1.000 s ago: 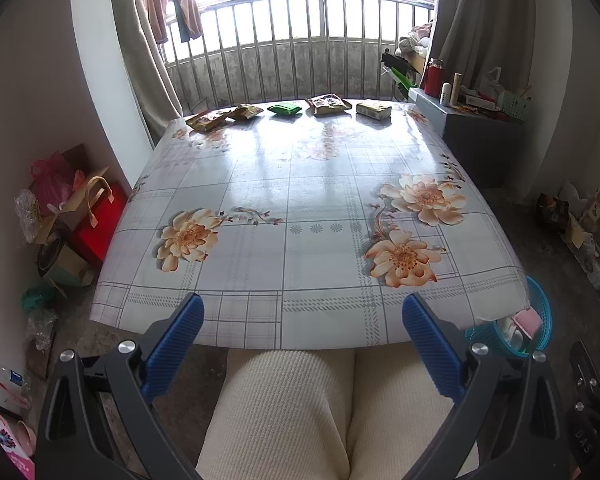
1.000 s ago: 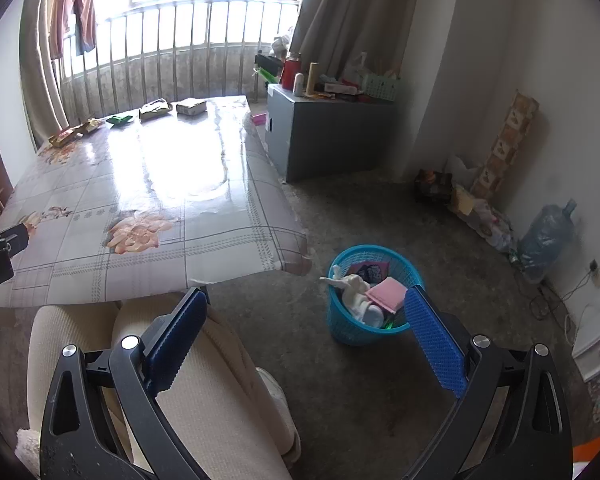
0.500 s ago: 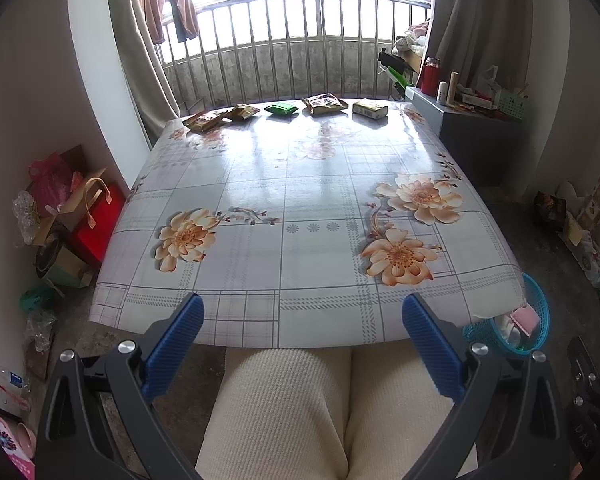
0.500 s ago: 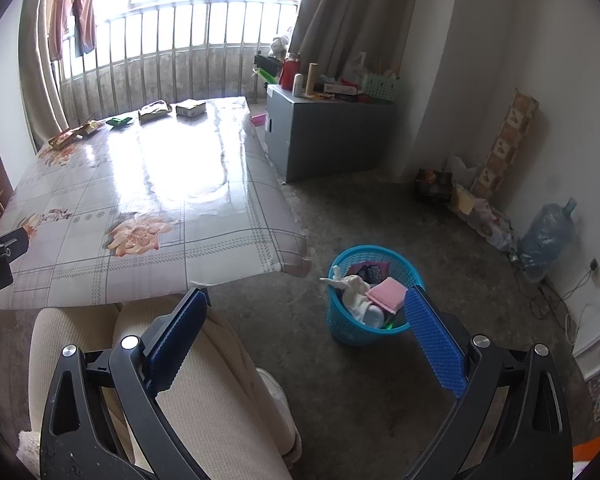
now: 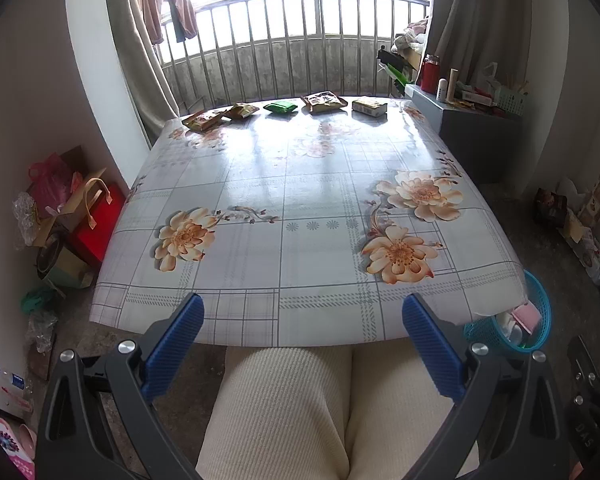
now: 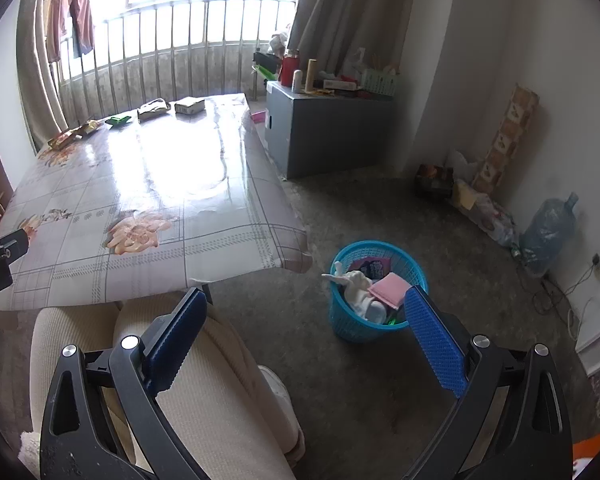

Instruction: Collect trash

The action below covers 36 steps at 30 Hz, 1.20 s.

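Several pieces of trash lie in a row along the far edge of the flowered table [image 5: 300, 200]: two orange-brown wrappers [image 5: 204, 119], a green packet [image 5: 281, 107], a brown snack bag [image 5: 324, 102] and a small yellow box [image 5: 369, 105]. The same row shows in the right wrist view, with the box [image 6: 189, 105] at its right end. A blue basket [image 6: 374, 300] with trash in it stands on the floor by the table's near right corner. My left gripper [image 5: 303, 320] is open over the person's lap, far from the trash. My right gripper [image 6: 304, 312] is open and empty beside the basket.
A person's legs in cream trousers [image 5: 300, 408] fill the foreground. A grey cabinet [image 6: 328, 128] with bottles stands right of the table. Bags and boxes [image 5: 68, 216] crowd the floor on the left. A water jug [image 6: 548, 232] and clutter line the right wall.
The left wrist view has tipped slightly, so the table sits a little lower in frame. Both grippers stay open and empty.
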Each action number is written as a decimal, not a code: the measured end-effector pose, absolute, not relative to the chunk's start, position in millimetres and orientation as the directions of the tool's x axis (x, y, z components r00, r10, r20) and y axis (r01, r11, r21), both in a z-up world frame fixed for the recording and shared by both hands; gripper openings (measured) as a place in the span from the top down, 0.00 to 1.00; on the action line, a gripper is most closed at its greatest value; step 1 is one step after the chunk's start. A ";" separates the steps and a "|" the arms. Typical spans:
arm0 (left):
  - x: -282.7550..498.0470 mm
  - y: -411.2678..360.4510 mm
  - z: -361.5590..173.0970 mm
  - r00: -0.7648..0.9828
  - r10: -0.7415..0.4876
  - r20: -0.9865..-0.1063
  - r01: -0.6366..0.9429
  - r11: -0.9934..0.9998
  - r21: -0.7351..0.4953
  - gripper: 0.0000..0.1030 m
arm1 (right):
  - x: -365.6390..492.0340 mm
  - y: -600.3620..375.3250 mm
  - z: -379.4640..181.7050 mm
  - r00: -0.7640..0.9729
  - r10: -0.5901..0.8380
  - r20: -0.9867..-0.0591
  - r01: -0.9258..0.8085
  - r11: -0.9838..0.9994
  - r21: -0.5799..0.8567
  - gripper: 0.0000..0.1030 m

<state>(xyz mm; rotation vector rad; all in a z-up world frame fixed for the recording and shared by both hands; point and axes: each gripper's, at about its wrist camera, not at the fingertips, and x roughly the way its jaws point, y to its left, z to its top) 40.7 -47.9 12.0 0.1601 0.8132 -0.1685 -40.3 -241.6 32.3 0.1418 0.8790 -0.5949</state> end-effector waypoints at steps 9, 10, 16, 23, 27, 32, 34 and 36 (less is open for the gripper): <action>41.1 -48.0 12.0 0.675 -0.088 -0.733 0.211 0.974 0.078 0.06 | -40.4 -242.3 32.3 0.488 -0.430 -0.760 0.542 0.831 -0.123 0.08; 41.1 -47.8 11.9 0.674 -0.089 -0.733 0.212 0.974 0.077 0.06 | -40.8 -241.7 31.6 0.487 -0.431 -0.759 0.543 0.831 -0.122 0.08; 41.7 -47.7 11.7 0.674 -0.088 -0.733 0.211 0.974 0.078 0.06 | -41.5 -240.3 30.5 0.487 -0.429 -0.761 0.544 0.830 -0.121 0.08; 42.1 -47.7 11.3 0.673 -0.088 -0.734 0.213 0.974 0.079 0.06 | -41.6 -240.2 30.7 0.487 -0.429 -0.761 0.544 0.831 -0.121 0.08; 41.9 -47.9 11.5 0.673 -0.088 -0.734 0.212 0.974 0.079 0.06 | -41.4 -239.5 30.2 0.486 -0.428 -0.762 0.544 0.831 -0.120 0.08; 42.9 -47.6 11.3 0.673 -0.087 -0.735 0.213 0.974 0.079 0.06 | -41.4 -239.4 29.7 0.486 -0.428 -0.762 0.544 0.830 -0.119 0.08; 42.7 -47.7 11.3 0.672 -0.088 -0.735 0.214 0.974 0.079 0.06 | -41.4 -239.1 29.7 0.486 -0.428 -0.762 0.544 0.831 -0.120 0.08; 42.1 -47.9 11.6 0.672 -0.087 -0.735 0.213 0.974 0.080 0.05 | -41.5 -238.9 29.8 0.485 -0.428 -0.762 0.544 0.830 -0.120 0.08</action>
